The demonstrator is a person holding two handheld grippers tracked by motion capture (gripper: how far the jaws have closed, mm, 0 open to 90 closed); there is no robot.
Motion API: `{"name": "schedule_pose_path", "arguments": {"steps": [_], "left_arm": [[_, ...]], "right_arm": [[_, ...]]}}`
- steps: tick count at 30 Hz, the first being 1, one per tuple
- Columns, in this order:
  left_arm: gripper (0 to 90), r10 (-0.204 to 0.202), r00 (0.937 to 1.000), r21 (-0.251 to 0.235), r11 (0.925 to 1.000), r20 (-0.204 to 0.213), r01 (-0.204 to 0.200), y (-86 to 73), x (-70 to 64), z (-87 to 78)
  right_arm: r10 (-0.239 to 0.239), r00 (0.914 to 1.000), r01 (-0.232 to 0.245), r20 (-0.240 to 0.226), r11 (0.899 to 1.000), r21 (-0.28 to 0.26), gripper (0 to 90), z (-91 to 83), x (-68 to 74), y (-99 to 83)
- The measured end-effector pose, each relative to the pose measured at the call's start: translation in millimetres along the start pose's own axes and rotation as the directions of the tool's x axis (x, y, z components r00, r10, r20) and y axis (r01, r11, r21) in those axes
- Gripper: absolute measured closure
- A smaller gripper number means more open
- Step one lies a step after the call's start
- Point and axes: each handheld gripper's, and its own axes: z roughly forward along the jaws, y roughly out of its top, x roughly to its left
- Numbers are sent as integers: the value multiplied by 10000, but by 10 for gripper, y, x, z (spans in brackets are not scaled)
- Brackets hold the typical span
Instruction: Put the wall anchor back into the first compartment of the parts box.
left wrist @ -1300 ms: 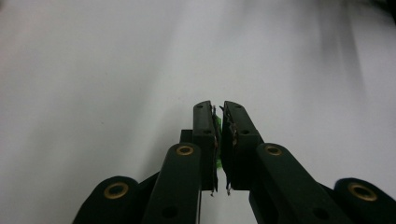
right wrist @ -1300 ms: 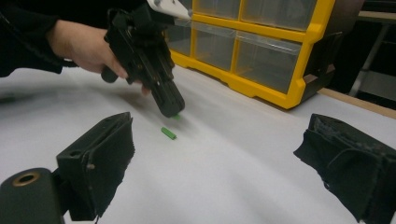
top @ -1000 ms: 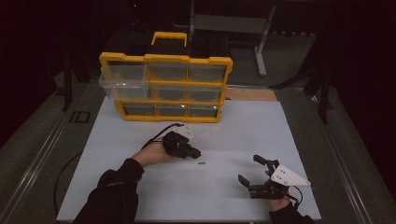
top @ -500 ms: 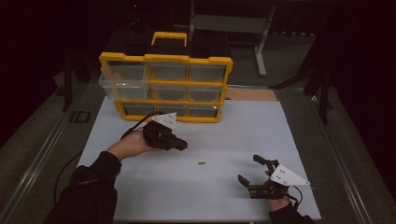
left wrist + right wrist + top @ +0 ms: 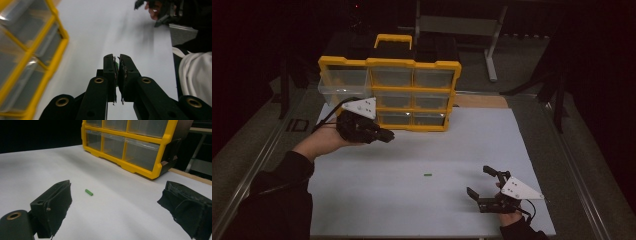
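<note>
Left gripper (image 5: 384, 136) nearer yellow organizer (image 5: 389, 92)

green piece (image 5: 116, 67) mostly hidden between claw jaws

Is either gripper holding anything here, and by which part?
The left gripper pinches a small green piece between its jaws; which part cannot be told. The right gripper is open, holding nothing.

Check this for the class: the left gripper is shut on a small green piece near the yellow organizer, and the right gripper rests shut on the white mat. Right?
Not quite. The right gripper is open: the right gripper view shows its jaws wide apart, with a loose green piece on the mat beyond them. The rest stands.
</note>
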Motion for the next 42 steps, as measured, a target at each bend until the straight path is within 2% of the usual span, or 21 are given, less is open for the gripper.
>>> {"name": "schedule_pose_path", "arguments": {"steps": [7,9,10,16,19,23,28,30,31,32,33,35,37,39,40,41,42], "left_arm": [[834,48,9987,-79,10000,-502,-52,111,49,-291],[834,19,9987,-120,9999,-510,-25,121,60,-331],[834,-7,9976,-192,9998,-686,-6,144,81,-403],[834,-163,9938,-503,9987,-1096,109,188,170,-619],[834,-288,9893,-673,9975,-1432,193,197,221,-723],[834,-686,9760,-1051,9933,-2065,476,175,331,-867],[833,-1089,9590,-1283,9887,-2618,772,160,460,-993],[833,-1406,9527,-1808,9791,-2694,934,143,506,-1043],[833,-1538,9474,-1914,9762,-2806,1017,133,528,-1060],[833,-1538,9474,-1914,9762,-2806,1017,133,528,-1060],[833,-1761,9357,-1930,9738,-3056,1202,101,572,-1084],[833,-1880,9304,-1969,9718,-3148,1297,75,602,-1098],[833,-2036,9213,-2059,9685,-3312,1400,53,628,-1115],[833,-2131,9200,-2145,9656,-3289,1469,39,644,-1123],[833,-2233,9142,-2218,9630,-3382,1532,26,658,-1123],[833,-2561,8971,-2222,9575,-3601,1841,-13,701,-1104],[833,-2561,8971,-2222,9575,-3601,1841,-13,701,-1104]], "right_arm": [[36,10000,-36,2,10000,10,84,-1,-3,-2],[35,10000,-35,8,10000,11,84,0,-2,-2],[6,10000,-6,-12,10000,-10,84,3,-3,-2],[-1,10000,1,-18,10000,17,84,9,0,-4],[-3,10000,3,-16,10000,18,84,8,-2,-4],[16,10000,-16,-16,10000,34,84,9,0,-5],[12,10000,-12,-40,10000,29,84,14,5,-5],[31,10000,-31,-53,10000,72,84,12,3,-8],[55,10000,-54,-44,10000,74,84,12,2,-9],[55,10000,-54,-44,10000,74,84,12,2,-9],[22,10000,-22,-39,10000,86,84,13,0,-11],[16,10000,-15,-53,10000,78,84,13,1,-10],[23,10000,-22,-55,10000,82,84,13,0,-11],[23,10000,-23,-54,10000,85,84,14,-1,-12],[28,10000,-28,-56,10000,89,84,14,-1,-12],[6,10000,-6,-66,10000,99,84,15,0,-12],[-4,10000,5,-63,10000,98,84,15,1,-11]]}}
